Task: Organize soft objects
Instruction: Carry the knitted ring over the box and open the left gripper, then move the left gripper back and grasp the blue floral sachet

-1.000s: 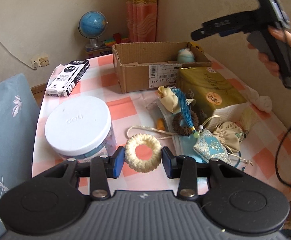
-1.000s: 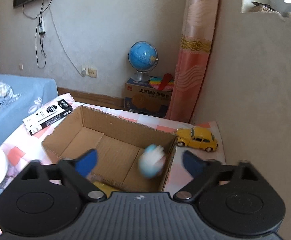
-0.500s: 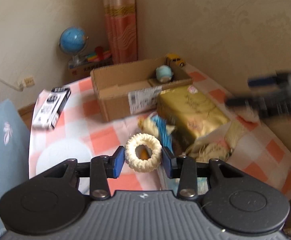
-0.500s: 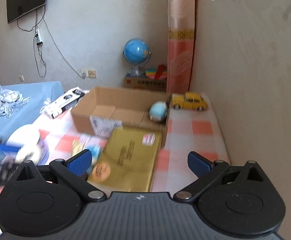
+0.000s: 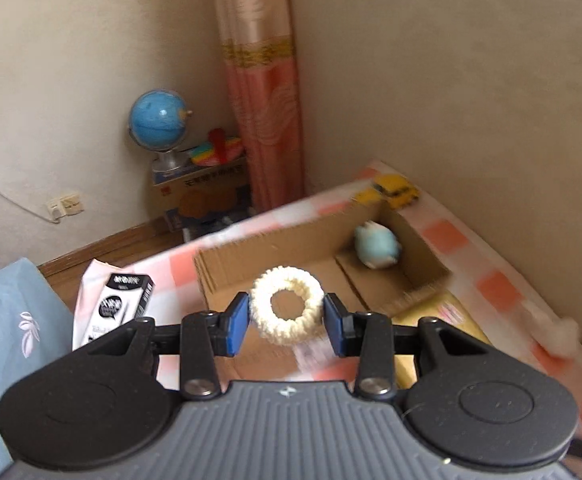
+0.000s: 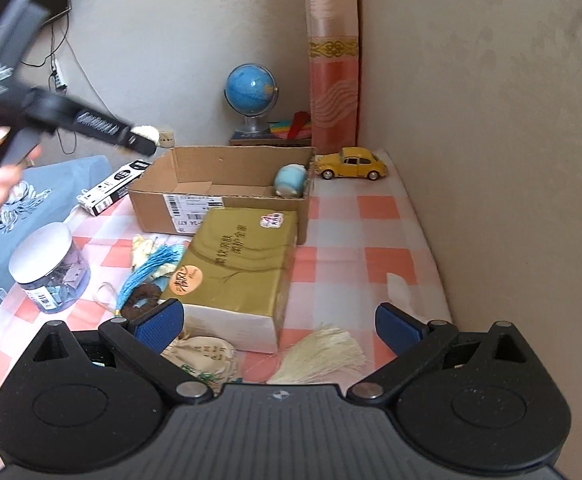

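My left gripper (image 5: pixel 287 322) is shut on a cream knitted ring (image 5: pixel 287 305) and holds it in the air over the near wall of the open cardboard box (image 5: pixel 307 280). From the right wrist view, the left gripper (image 6: pixel 141 140) hangs above the box's (image 6: pixel 219 178) left end. A pale blue plush (image 5: pixel 377 246) lies in the box's right corner (image 6: pixel 289 180). My right gripper (image 6: pixel 279 326) is open and empty, low over a cream tassel (image 6: pixel 323 354) and a drawstring pouch (image 6: pixel 203 356) near the table's front.
A gold tissue pack (image 6: pixel 239 264) lies in front of the box. A blue tassel with a brown ring (image 6: pixel 147 276), a clear jar with white lid (image 6: pixel 49 268), a black-and-white carton (image 6: pixel 115 186) and a yellow toy car (image 6: pixel 351 164) share the checked table. A wall runs along the right.
My left gripper lifted the cream ring off the table and carried it forward over the box. My right gripper drew back from the box and dropped low near the table's front, staying open.
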{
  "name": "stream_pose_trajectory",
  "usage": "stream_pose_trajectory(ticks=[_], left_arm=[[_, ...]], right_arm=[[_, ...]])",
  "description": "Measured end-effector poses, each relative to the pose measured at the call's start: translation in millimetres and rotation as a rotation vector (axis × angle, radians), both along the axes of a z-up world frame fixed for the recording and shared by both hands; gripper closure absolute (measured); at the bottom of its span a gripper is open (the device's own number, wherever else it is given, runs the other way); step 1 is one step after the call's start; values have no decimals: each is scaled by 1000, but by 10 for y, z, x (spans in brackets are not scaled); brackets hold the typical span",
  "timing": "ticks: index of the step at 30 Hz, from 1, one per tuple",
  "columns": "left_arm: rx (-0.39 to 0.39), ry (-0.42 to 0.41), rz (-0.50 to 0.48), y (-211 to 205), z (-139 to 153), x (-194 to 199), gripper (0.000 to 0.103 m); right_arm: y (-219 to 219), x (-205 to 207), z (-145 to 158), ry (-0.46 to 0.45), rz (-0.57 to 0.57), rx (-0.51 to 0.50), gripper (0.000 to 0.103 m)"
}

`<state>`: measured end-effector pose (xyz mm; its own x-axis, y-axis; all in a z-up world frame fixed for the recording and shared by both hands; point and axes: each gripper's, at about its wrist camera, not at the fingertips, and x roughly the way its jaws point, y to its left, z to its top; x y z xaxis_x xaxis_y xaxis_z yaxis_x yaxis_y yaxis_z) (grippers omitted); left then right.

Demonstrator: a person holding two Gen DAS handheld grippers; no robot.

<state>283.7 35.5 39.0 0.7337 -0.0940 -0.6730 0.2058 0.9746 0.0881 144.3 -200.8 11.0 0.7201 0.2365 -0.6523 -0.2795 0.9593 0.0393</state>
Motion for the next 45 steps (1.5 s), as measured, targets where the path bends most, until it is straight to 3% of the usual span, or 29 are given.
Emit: stream_pose_trajectory(ticks=[3,4,5,7,19,33,37,45], left_arm=[[9,1,40,9,-59,239,59],[11,-1,54,21,-75,290,54],[10,-1,67,25,-91,327,34],[10,-12,86,29,-101,332,11],[2,-24,20,-35,-112,-439,9],[-40,-45,13,-269,-436,-1562,5],[-58,-13,-17,-331,-550,-1710,5],[-19,31,-88,-447,-753,-1833,5]], right_arm=[[-33,28,-25,0,-3,-5,0],[-40,40,-34,2,-5,-5,0],[-45,54,-45,5,-8,-3,0],[-52,77,-59,10,-8,2,0],[-65,-62,25,-24,6,-3,0],[-212,-286,-164,22,-35,31,0],[-230,-337,-272,41,-53,-14,0],[-330,-393,-465,88,-81,-42,0]])
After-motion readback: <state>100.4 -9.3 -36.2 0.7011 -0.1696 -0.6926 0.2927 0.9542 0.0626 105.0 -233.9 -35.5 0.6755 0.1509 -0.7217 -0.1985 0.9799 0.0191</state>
